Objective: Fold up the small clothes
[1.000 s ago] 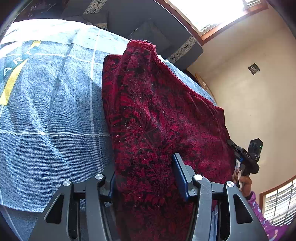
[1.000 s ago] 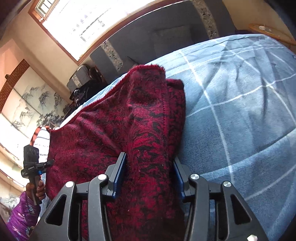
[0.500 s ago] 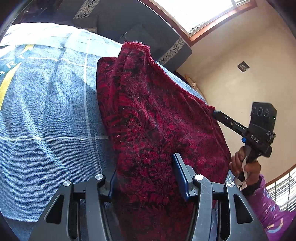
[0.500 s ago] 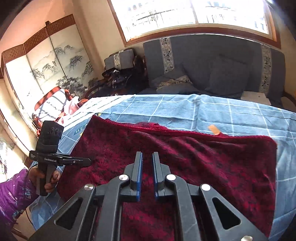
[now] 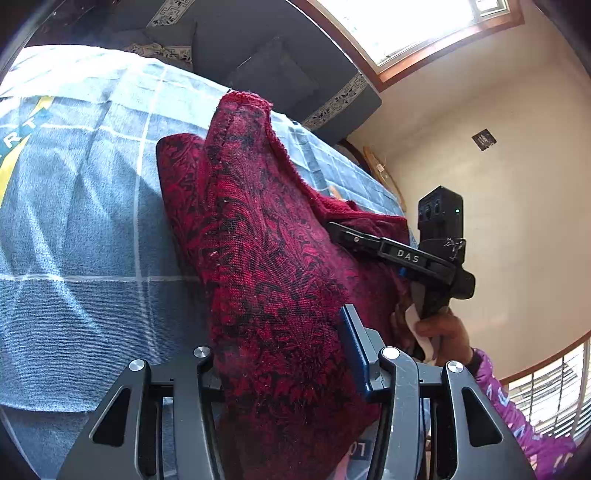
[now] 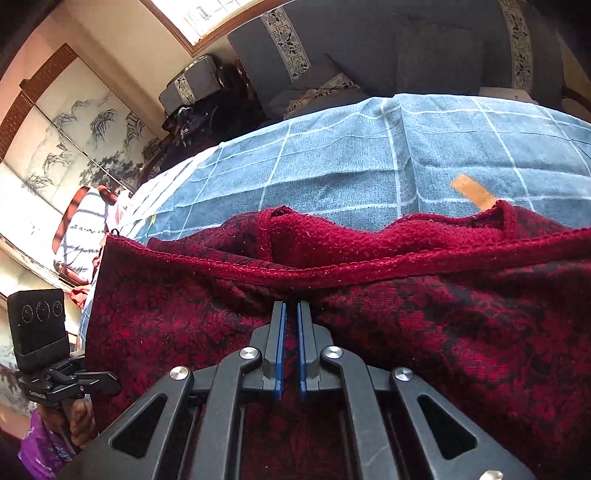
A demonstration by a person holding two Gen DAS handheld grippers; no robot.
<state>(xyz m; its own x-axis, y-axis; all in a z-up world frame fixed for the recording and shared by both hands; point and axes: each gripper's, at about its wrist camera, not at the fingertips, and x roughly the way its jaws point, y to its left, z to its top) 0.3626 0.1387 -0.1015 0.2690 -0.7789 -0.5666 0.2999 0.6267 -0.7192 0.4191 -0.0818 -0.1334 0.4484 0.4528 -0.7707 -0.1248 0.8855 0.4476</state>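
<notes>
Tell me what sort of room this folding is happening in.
Most likely a home living room. A dark grey sofa with patterned trim stands under a wood-framed window, and a folding screen painted with ink trees lines one wall. The red patterned knit garment lies on a blue checked cloth.

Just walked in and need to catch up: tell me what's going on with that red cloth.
A person with a gripper in each hand is folding a red patterned garment on a blue checked blanket. The left gripper has a thick bunch of the fabric between its fingers, its jaws just closing further. The right gripper is shut, pressed into the garment near its hemmed edge. The fold is unfinished.
</notes>
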